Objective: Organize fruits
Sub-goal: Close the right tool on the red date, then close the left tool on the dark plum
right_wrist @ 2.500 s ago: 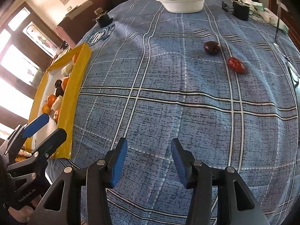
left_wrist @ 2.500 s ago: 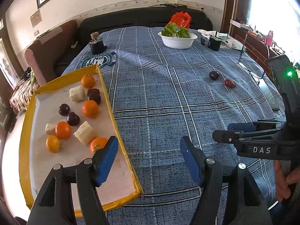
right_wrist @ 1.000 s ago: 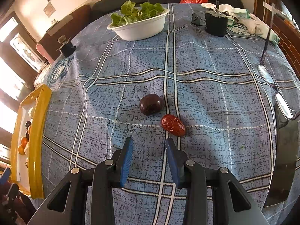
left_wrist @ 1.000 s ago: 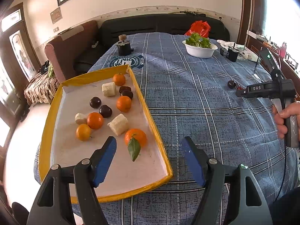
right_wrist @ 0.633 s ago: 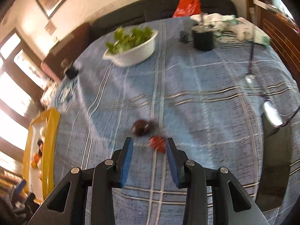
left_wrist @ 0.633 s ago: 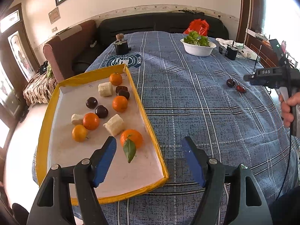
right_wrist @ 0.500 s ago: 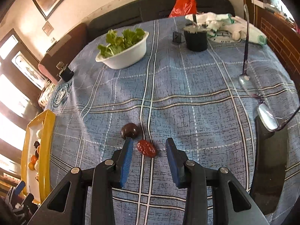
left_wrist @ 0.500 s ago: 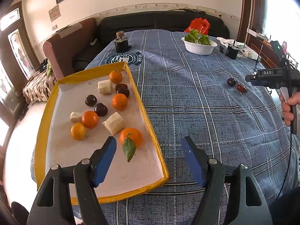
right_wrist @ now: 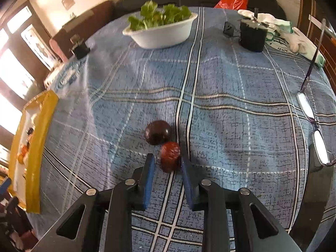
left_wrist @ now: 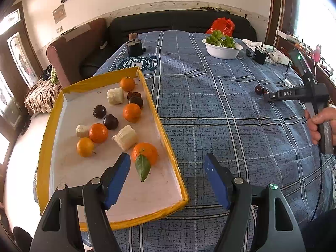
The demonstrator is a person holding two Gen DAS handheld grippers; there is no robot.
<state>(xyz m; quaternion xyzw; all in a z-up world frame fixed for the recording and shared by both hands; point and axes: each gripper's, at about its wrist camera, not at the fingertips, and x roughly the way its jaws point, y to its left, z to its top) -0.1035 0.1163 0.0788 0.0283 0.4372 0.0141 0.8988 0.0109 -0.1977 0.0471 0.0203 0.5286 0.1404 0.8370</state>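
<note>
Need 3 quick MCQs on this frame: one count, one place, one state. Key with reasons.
1. How many oranges lie in the yellow tray?
A three
B five
C seven

2. Where is the red date?
A among the fruit in the tray
B between the right gripper fingers, on the blue plaid tablecloth
C on the floor

3. How is the left gripper?
A open and empty
B shut on an orange
C shut on a leaf

Key:
1 B: five orange fruits show on the tray's white floor.
2 B: the right wrist view shows the date between the two blue pads, beside a dark plum.
3 A: its pads stand wide apart with nothing between them.
</note>
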